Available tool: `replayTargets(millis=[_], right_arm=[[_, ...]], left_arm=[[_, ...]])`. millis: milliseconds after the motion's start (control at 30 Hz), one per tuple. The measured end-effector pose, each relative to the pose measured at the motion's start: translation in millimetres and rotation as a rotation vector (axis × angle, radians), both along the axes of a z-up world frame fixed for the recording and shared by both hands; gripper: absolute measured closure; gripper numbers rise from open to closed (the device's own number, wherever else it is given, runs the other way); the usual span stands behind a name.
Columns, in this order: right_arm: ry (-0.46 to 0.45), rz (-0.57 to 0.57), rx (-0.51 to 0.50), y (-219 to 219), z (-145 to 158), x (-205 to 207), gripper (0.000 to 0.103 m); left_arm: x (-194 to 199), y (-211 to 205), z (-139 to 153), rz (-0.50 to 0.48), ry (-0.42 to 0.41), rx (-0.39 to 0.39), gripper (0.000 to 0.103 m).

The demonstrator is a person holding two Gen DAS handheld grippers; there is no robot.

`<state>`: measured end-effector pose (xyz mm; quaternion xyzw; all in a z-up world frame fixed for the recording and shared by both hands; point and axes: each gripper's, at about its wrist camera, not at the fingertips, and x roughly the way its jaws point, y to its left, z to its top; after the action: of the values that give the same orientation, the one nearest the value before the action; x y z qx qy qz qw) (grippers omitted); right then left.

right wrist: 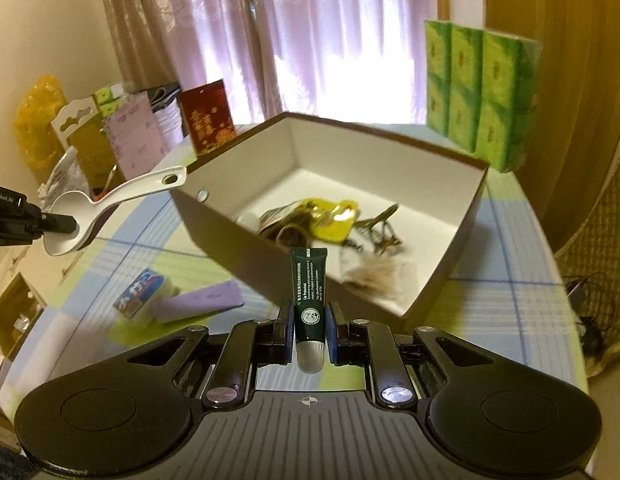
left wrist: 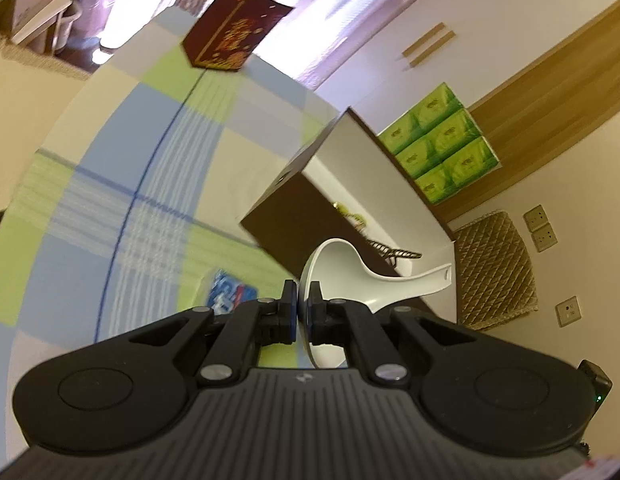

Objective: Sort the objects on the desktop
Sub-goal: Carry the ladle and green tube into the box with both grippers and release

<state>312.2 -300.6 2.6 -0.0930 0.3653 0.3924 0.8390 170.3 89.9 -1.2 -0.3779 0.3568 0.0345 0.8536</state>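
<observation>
Our left gripper (left wrist: pixel 304 304) pinches one white spoon (right wrist: pixel 110 200) by its bowl, held beside the box (right wrist: pixel 441 280). Our right gripper (right wrist: pixel 308 330) clamps one green tube (right wrist: pixel 308 292) before the near wall. Next, we judge, both go over the rim and drop.

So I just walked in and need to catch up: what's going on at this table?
A person is sorting desk clutter with two handheld grippers. The left gripper pinches the bowl of a white spoon, held in the air beside the open box. The right gripper clamps a dark green tube in front of the box, which already holds keys and small items.
</observation>
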Motion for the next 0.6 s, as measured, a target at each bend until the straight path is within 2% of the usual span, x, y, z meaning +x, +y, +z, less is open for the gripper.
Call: replayTargets(millis=[333, 600], right_arm=[[-0.038, -0.032, -0.025, 5, 11, 40, 0.090], [-0.049, -0.052, -0.067, 20, 8, 79, 0.090]], left_arm=[[64, -14, 17, -0.078, -0.042, 0.068, 0.101], [118, -20, 26, -0.099, -0.038, 0.136, 0.101]])
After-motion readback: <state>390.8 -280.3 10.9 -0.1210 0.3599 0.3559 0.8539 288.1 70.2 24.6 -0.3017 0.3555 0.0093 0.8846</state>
